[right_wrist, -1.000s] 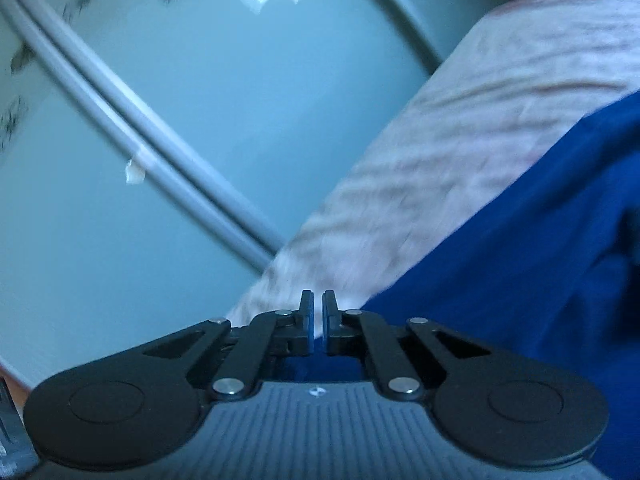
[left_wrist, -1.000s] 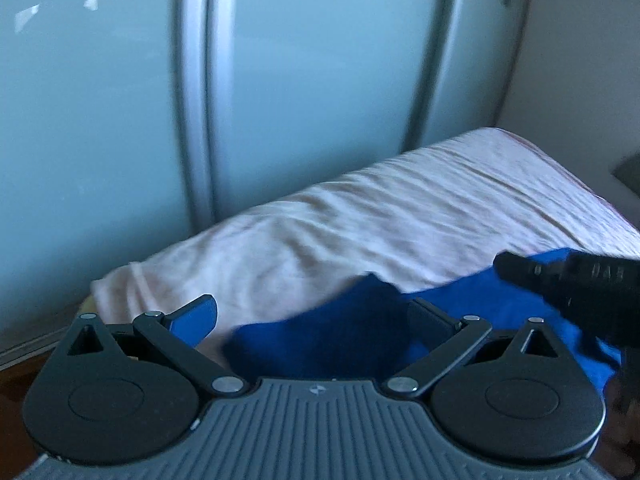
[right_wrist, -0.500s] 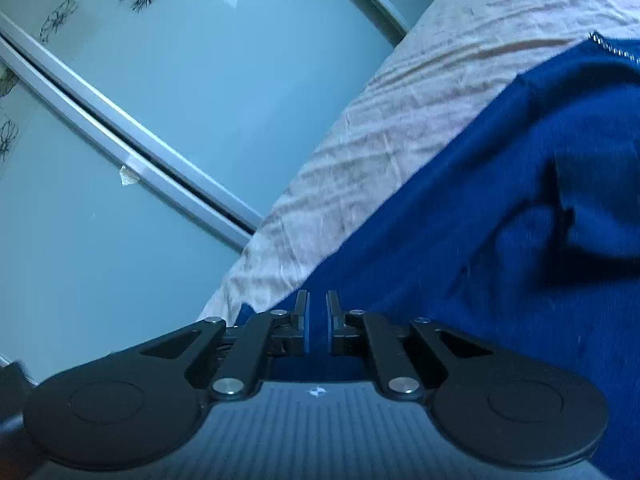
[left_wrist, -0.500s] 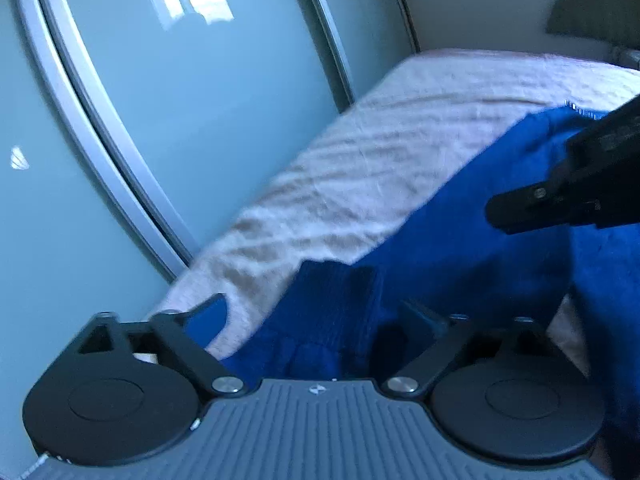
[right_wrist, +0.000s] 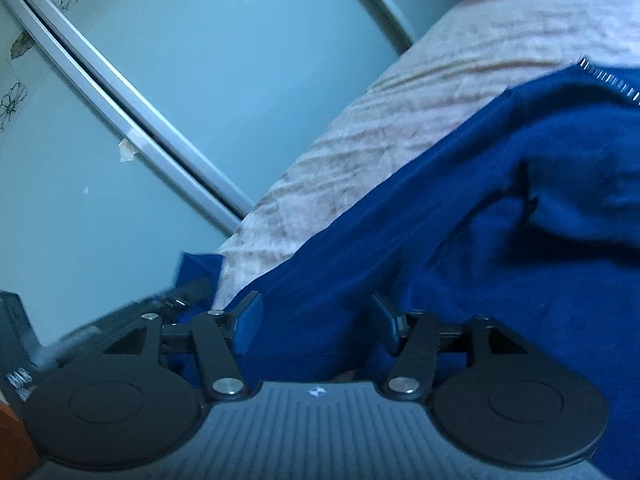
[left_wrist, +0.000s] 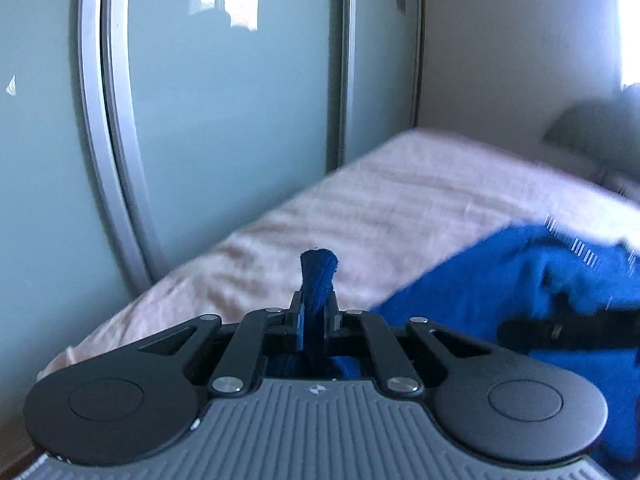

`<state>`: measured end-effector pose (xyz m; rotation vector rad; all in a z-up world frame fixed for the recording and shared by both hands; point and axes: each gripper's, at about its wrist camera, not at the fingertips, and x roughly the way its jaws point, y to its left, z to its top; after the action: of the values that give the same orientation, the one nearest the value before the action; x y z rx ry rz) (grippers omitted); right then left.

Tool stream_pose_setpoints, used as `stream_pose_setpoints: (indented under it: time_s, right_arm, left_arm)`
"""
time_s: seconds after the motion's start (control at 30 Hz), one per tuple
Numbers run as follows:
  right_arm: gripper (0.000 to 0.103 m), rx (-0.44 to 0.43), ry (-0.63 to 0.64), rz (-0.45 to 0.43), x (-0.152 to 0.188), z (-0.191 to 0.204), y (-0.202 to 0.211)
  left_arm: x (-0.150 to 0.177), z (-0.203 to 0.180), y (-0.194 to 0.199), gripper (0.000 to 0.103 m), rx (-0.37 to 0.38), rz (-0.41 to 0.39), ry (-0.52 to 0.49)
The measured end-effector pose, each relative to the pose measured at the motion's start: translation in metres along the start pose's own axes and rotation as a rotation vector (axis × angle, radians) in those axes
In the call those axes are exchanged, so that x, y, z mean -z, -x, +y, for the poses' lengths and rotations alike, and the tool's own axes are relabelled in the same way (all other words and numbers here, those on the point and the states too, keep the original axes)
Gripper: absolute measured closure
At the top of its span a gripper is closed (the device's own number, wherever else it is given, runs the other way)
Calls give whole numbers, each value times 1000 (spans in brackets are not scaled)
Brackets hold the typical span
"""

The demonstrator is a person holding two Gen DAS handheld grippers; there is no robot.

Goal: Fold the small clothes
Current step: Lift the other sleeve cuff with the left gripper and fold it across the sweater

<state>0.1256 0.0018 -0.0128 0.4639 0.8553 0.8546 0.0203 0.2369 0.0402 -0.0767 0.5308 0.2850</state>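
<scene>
A second before, the left gripper [left_wrist: 315,312] had its jaws wide apart with the blue garment [right_wrist: 460,240] lying loose between them. By this moment those jaws had come together and were clamped on a bunched bit of the blue cloth — a dark ribbed edge [left_wrist: 318,276], maybe a cuff, stuck up just past the tips. The right gripper [right_wrist: 316,326] had done the opposite. Its jaws had been pressed together, and now they were opening, with blue cloth running between them but no pad [right_wrist: 248,326] clearly pressing on it.

The rest of the garment lay spread on the pale bed sheet [left_wrist: 400,200], ahead of the right jaws and off to the right of the left ones. A line of zip teeth [right_wrist: 608,80] showed at its far edge.

The step looked like a swap of holds, so that one end could be folded over. To do it well, the left gripper would need to keep its pinch tight and lift gently, so the cloth does not slip out. The right gripper should open all the way before pulling back — otherwise a pad might drag the cloth and spoil the fold.

No box, basket or drawer showed in either view, so nothing could be said about what one held.
</scene>
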Motion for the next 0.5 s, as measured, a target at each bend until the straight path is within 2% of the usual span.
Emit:
stream_pose_setpoints:
  time_s: [0.07,0.2,0.27,0.33,0.5]
  right_arm:
    - [43,26,13,-27,-3,-1,8]
    - [27,165,68,-101,-6,-7,30]
    - [25,253,98,-134,-5,-12,42]
    - [25,303,96,-158,-4,-21,52]
    - [25,347,10,-206,-3,-55,81]
  left_arm:
    - [-12,-6,0,95,20,-25,12]
    - [-33,-23,-6,95,76,-35,44]
    - [-42,-36,-7,95,107,-45,50]
    - [-51,-54,-9,95,127,-67,31]
    - [-71,-93,-12,95,164,-125,-9]
